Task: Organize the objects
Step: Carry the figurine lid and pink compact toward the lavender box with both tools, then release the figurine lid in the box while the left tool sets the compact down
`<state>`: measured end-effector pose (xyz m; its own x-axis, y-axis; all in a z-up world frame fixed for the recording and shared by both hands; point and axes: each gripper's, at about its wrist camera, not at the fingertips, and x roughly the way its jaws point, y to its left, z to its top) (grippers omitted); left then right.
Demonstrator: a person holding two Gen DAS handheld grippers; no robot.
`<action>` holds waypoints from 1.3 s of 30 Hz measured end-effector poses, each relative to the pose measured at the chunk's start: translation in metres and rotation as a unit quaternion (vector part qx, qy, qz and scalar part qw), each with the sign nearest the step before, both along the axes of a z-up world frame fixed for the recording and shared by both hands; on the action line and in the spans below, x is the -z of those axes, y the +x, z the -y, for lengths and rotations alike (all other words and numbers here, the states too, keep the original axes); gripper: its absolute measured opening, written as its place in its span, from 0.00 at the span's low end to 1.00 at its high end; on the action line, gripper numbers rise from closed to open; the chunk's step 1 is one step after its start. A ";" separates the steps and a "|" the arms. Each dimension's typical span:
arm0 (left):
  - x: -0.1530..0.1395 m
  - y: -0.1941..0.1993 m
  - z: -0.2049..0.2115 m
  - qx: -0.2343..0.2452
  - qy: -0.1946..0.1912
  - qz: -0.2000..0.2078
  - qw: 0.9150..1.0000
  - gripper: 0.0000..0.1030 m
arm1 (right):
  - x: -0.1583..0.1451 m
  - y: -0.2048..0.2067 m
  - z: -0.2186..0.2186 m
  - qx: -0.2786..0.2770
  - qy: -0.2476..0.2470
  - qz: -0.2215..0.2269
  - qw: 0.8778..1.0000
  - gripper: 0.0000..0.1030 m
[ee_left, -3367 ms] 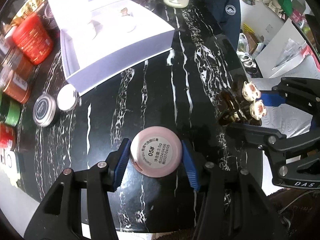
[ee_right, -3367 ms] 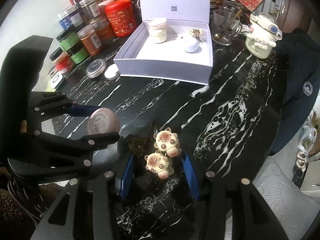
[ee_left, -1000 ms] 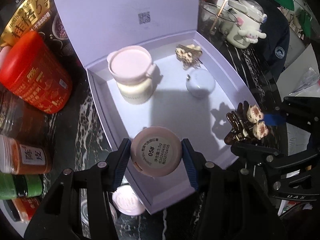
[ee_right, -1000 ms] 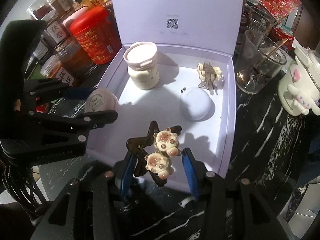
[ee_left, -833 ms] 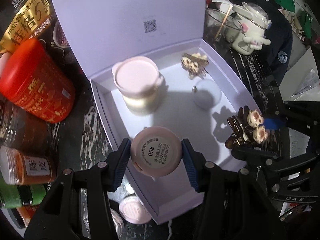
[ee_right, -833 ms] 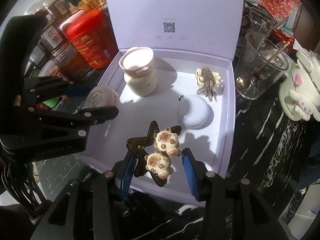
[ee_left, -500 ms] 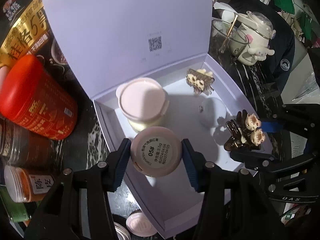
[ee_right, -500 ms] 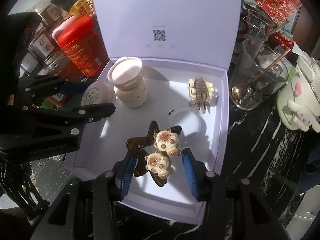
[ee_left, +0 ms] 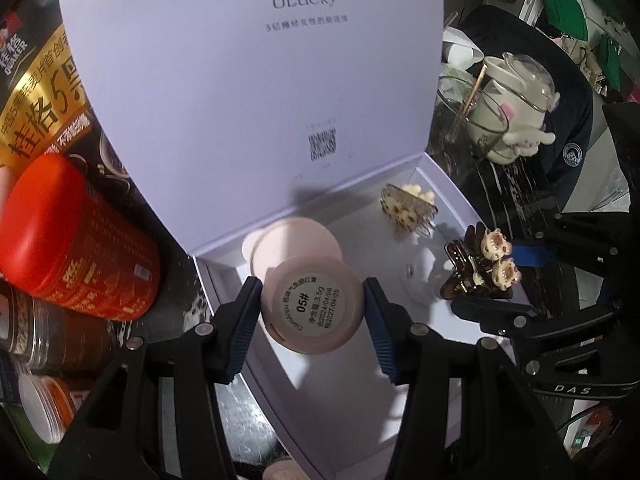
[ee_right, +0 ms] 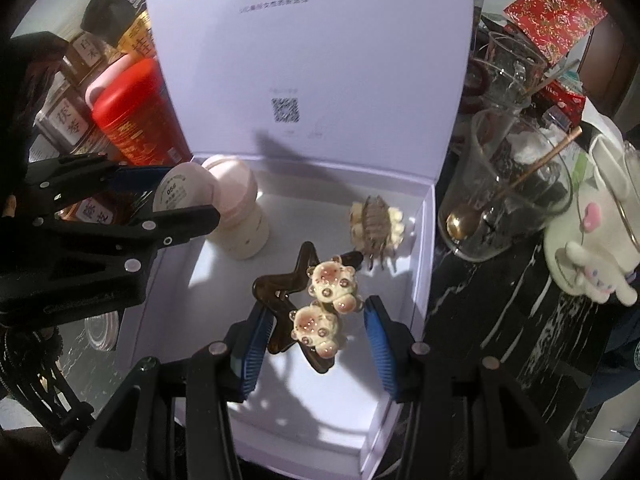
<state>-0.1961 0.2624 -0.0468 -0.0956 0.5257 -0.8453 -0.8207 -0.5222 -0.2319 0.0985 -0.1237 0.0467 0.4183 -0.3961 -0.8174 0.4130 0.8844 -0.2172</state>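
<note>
My left gripper (ee_left: 312,314) is shut on a round pink compact (ee_left: 311,306) with a "05#" label, held over the left part of the open lilac box (ee_left: 224,292). In the right wrist view that compact (ee_right: 182,192) hangs beside a cream jar with a pink lid (ee_right: 240,216). My right gripper (ee_right: 314,338) is shut on a brown star hair clip with two bear charms (ee_right: 320,308), above the box floor (ee_right: 312,416). Another hair claw (ee_right: 376,224) lies near the box's back right corner. The lid (ee_right: 304,52) stands upright behind.
A red canister (ee_left: 76,240) and several spice jars (ee_right: 76,120) crowd the left of the box. Glass cups with a spoon (ee_right: 508,200) and a plush-dog mug (ee_right: 596,248) stand to the right on the black marble table (ee_right: 516,320).
Both grippers have moved forward and a little up over the box, toward its back wall and lid. The compact now hangs by the jar. Both grips are unchanged.
</note>
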 end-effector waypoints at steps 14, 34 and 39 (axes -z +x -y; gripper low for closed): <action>0.007 -0.018 -0.018 -0.005 0.005 -0.007 1.000 0.48 | 0.009 0.019 0.021 -0.020 -0.026 -0.008 0.999 0.47; 0.015 -0.016 -0.028 -0.013 0.010 -0.011 1.000 0.48 | 0.013 0.032 0.018 -0.023 -0.038 -0.007 0.999 0.47; 0.015 -0.012 -0.032 -0.011 0.002 -0.020 1.000 0.48 | 0.009 0.038 0.012 -0.020 -0.057 -0.012 0.998 0.54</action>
